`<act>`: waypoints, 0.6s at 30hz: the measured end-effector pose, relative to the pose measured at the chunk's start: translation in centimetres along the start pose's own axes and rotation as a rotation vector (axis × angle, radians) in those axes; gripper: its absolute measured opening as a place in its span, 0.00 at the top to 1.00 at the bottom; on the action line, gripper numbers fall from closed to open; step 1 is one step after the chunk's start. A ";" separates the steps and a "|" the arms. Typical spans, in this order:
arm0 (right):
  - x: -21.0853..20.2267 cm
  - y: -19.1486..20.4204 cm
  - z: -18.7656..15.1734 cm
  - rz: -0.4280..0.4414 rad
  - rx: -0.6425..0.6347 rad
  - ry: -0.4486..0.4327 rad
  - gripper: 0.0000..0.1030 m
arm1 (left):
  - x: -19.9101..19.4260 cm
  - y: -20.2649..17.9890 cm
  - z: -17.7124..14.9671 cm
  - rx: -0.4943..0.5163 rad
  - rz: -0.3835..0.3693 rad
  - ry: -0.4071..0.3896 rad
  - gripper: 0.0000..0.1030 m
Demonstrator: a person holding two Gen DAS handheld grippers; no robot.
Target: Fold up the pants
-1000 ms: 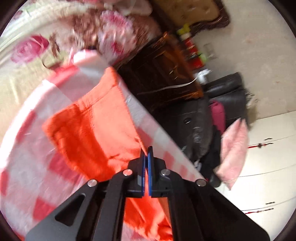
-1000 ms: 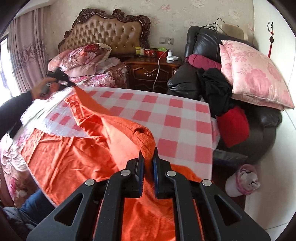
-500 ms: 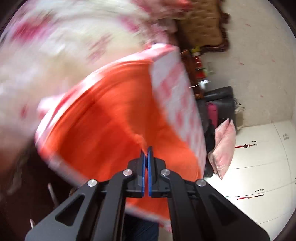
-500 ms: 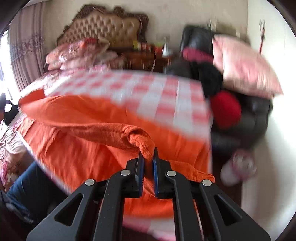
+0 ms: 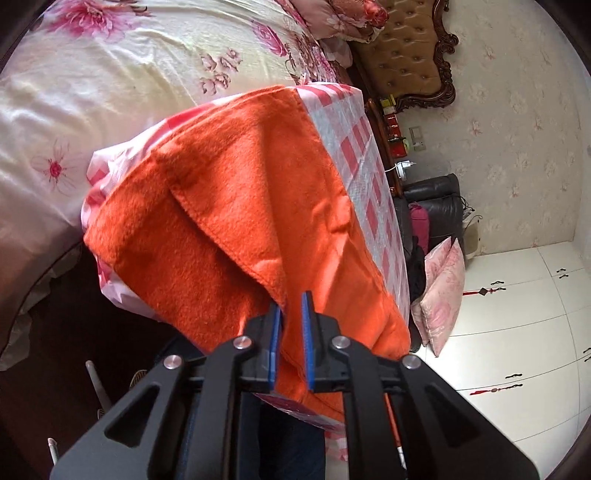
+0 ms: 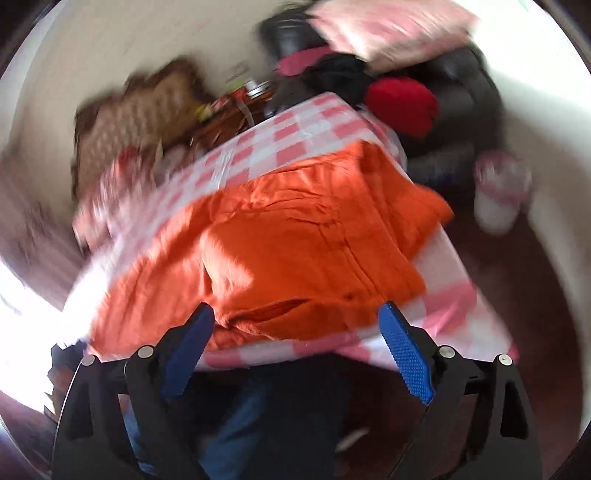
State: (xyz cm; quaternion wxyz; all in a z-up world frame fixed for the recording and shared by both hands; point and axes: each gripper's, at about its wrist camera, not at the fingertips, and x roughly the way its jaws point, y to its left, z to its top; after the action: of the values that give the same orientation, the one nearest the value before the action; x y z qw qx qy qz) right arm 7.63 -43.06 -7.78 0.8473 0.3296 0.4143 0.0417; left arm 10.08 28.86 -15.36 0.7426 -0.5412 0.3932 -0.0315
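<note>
The orange pants [image 5: 236, 221] lie folded over on a table with a pink-and-white checked cloth [image 5: 362, 155]. My left gripper [image 5: 291, 302] stands at the near edge of the pants with its blue pads [image 5: 274, 332] slightly apart and an orange fold running between them. In the blurred right wrist view the pants [image 6: 295, 243] lie flat on the checked cloth [image 6: 295, 125]. My right gripper [image 6: 295, 314] is wide open and empty, just above the near edge of the pants.
A bed with a flowered sheet [image 5: 110, 74] lies to the left of the table. A black armchair with a pink pillow [image 6: 391, 26] and a red cushion [image 6: 402, 103] stands behind it. A white bin [image 6: 498, 195] stands on the floor at the right.
The raised orange fold has come down onto the rest of the pants. My right gripper has opened wide and let go. My left gripper's pads have parted a little.
</note>
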 end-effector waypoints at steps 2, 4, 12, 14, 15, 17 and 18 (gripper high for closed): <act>0.3 -2.5 0.2 0.096 0.174 0.024 0.18 | 0.1 0.4 -0.1 -0.011 -0.003 0.004 0.88; 0.4 -4.2 0.3 0.130 0.290 0.022 0.22 | 0.2 0.6 -0.2 -0.020 -0.007 0.006 0.86; 1.8 -5.4 2.3 0.111 0.399 -0.001 0.24 | 0.2 0.6 -0.2 -0.014 -0.008 0.005 0.86; 2.6 -4.8 2.8 0.082 0.385 0.015 0.24 | 0.2 0.5 -0.1 -0.013 -0.005 0.006 0.86; 2.9 -5.3 3.2 0.070 0.390 0.023 0.28 | 0.3 0.5 0.0 -0.017 -0.005 0.008 0.86; 3.8 -4.8 3.6 0.049 0.382 0.046 0.41 | 0.6 0.4 0.2 -0.021 -0.012 0.012 0.87; 3.8 -4.5 3.7 0.033 0.369 0.047 0.55 | 0.7 0.2 0.4 -0.013 -0.009 0.014 0.88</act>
State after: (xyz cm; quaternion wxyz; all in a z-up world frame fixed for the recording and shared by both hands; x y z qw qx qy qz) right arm 11.86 -47.18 -11.42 0.7617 0.4852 0.4292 -0.0132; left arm 10.73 28.90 -15.91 0.7362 -0.5474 0.3963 -0.0361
